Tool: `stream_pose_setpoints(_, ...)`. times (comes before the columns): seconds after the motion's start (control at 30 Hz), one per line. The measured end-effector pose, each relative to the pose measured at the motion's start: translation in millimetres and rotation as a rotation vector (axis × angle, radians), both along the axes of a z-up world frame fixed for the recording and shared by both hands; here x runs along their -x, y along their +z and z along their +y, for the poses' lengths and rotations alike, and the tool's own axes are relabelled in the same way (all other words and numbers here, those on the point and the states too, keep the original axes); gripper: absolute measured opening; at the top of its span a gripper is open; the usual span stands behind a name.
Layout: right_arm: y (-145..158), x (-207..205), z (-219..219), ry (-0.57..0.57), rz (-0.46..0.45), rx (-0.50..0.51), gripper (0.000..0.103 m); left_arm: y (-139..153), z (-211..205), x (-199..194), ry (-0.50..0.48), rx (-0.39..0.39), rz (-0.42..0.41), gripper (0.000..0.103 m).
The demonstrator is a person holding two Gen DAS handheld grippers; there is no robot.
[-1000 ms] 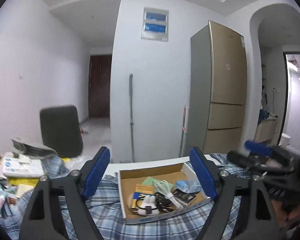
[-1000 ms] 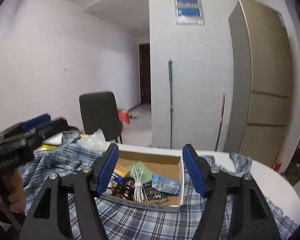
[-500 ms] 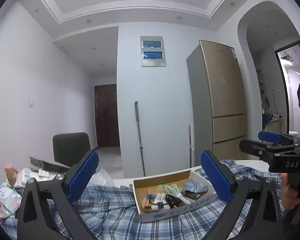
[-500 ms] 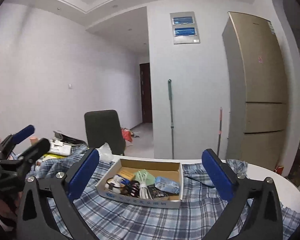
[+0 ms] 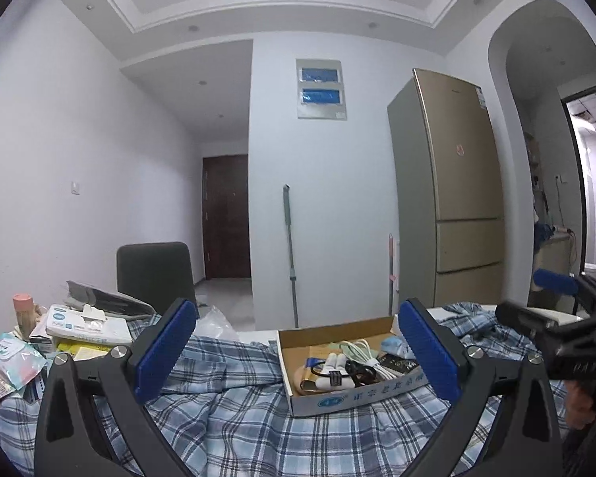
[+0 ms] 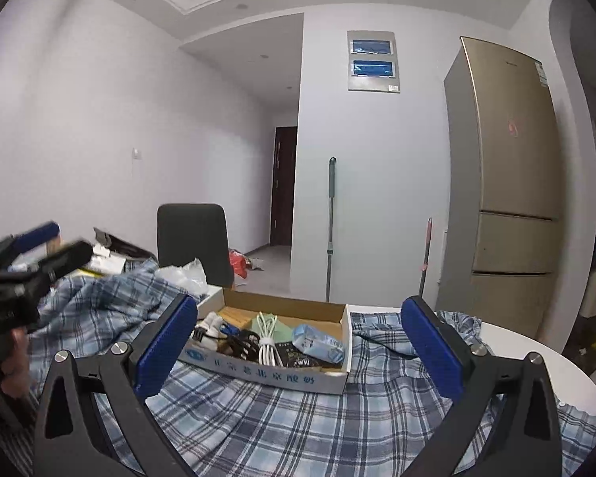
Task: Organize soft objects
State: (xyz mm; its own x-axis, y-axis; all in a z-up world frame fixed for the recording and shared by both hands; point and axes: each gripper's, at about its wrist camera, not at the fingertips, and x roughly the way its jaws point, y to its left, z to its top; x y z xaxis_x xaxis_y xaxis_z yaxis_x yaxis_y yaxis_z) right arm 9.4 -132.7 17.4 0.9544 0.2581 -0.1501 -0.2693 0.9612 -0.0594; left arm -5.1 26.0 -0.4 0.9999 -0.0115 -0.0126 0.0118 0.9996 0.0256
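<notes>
Left gripper (image 5: 298, 353) and right gripper (image 6: 298, 351) both gape wide, empty, over the plaid cloth (image 5: 234, 429).
The cardboard box (image 6: 274, 373) sits on that cloth straight ahead — slightly nearer the right gripper — its long side running across both views.

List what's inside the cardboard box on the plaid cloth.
In the box: a coiled white cable, a pale blue packet, black cords, a dark packet, white plug-like pieces. Whatever lies beneath them, and the box floor, is mostly covered.
</notes>
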Motion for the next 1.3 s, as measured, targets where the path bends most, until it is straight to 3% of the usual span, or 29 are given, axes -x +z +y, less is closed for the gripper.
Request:
stream_pose_setpoints(0.37,-6,5,7,0.005,-0.012,0.035,0.102,3,10,-7,0.012,0.042,0.059,0.103)
stream_pose_setpoints(1.3,-5,5,6,-0.002,-0.016,0.021,0.102,6,-4,1,-0.006,-0.004,-0.002,0.103)
